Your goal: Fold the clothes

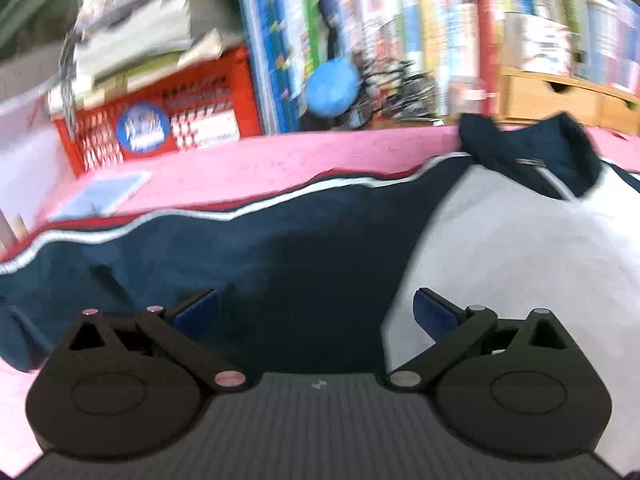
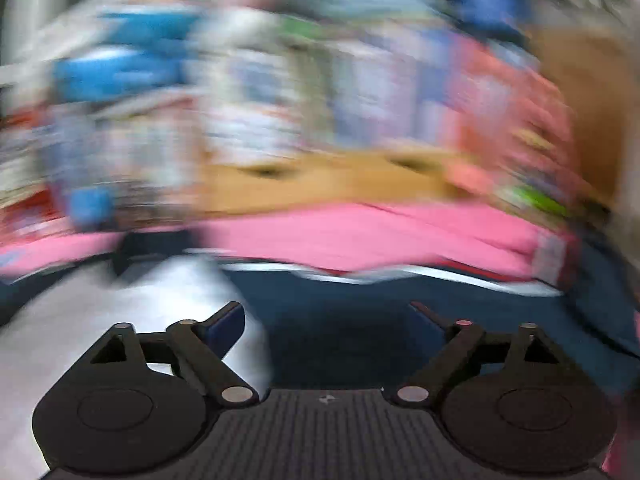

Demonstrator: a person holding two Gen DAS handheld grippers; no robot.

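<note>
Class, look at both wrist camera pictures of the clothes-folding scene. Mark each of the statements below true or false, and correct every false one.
1. The jacket is navy and white with a dark collar. True.
2. The jacket lies on a green surface. False: the surface under it is pink.
3. The left tongs are clamped on a sleeve. False: their jaws stand apart with nothing pinched between them.
4. The right tongs are open above the jacket. True.
5. A red crate stands at the back left of the pink surface. True.
6. The wall behind is bare. False: shelves of books fill it.
</note>
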